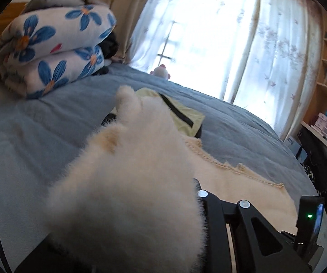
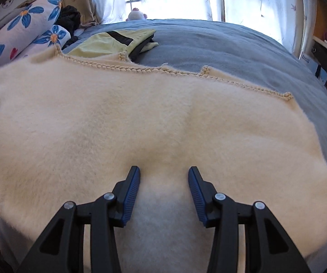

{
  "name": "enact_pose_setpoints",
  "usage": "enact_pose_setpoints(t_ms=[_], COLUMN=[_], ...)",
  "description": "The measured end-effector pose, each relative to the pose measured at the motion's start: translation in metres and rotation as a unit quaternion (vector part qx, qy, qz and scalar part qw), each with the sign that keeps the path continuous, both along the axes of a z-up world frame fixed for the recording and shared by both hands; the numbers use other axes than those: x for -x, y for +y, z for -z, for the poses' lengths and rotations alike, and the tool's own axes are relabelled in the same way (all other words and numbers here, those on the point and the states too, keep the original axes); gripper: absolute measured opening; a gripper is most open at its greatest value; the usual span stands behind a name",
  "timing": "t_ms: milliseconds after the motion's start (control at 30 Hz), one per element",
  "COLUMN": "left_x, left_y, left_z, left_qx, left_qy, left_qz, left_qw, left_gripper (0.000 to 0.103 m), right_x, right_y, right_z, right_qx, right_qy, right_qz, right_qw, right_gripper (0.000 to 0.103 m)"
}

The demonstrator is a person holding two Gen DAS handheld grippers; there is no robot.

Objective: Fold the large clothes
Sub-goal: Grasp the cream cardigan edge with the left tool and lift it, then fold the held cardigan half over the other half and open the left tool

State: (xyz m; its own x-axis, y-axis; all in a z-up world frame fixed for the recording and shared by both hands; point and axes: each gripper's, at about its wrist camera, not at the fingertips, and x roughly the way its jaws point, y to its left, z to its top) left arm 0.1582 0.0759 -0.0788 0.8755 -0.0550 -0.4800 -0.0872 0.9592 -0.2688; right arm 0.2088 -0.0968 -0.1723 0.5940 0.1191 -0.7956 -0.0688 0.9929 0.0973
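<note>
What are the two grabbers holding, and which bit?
The left hand-held gripper seems to hold a raised fold of the fluffy cream garment, though the fur hides its fingers. The right hand-held gripper is open, pressing on it, gripping nothing.

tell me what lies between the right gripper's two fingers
A fold of the cream fleece garment lies in the open gap of the right gripper, shown in the right wrist view.

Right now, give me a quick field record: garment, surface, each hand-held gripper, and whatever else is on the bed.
garment: cream fuzzy sweater, spread on the bed
surface: blue bedspread
left hand-held gripper: a raised fold of sweater covers its fingers; grip unclear
right hand-held gripper: open, fingers apart over the near edge
beyond sweater: yellow garment
far left: floral quilt
</note>
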Motion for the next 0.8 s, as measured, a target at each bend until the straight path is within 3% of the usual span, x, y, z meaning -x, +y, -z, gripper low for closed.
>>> enact_pose_setpoints(t_ms=[133,233,433,633,733,800], left_x=[0.002,-0.001,-0.010,0.001,0.008,0.016], left_y=[-0.046,-0.090,-0.197,-0.313,-0.364,-0.379], left_z=[-0.038,-0.059,-0.072,-0.023,0.036,0.064], left_qx=[-0.034,-0.046,-0.062,-0.099,-0.159,-0.206], left_qy=[-0.025,-0.035,-0.031,0.002,0.064,0.075], left_qz=[0.052,0.094,0.176,0.278,0.321,0.326], left_qw=[0.9978,0.9939,0.9819,0.9556,0.9315,0.9194], left_gripper=[0.018,0.018,0.018,0.018,0.019,0.023], right_x=[0.006,0.022,0.074,0.120,0.130,0.134], right_y=[-0.017,-0.049,-0.149,-0.241,-0.266,-0.274], right_z=[-0.007,-0.021,-0.051,-0.041,-0.026,-0.016], right_qx=[-0.059,-0.105,-0.085,-0.063,-0.061,-0.067], right_qy=[0.025,0.033,-0.019,-0.012,0.012,0.028], right_qz=[-0.001,0.027,0.151,0.256,0.281,0.283], right_qw=[0.998,0.994,0.985,0.965,0.958,0.956], right_gripper=[0.045,0.044,0.044,0.044,0.045,0.045])
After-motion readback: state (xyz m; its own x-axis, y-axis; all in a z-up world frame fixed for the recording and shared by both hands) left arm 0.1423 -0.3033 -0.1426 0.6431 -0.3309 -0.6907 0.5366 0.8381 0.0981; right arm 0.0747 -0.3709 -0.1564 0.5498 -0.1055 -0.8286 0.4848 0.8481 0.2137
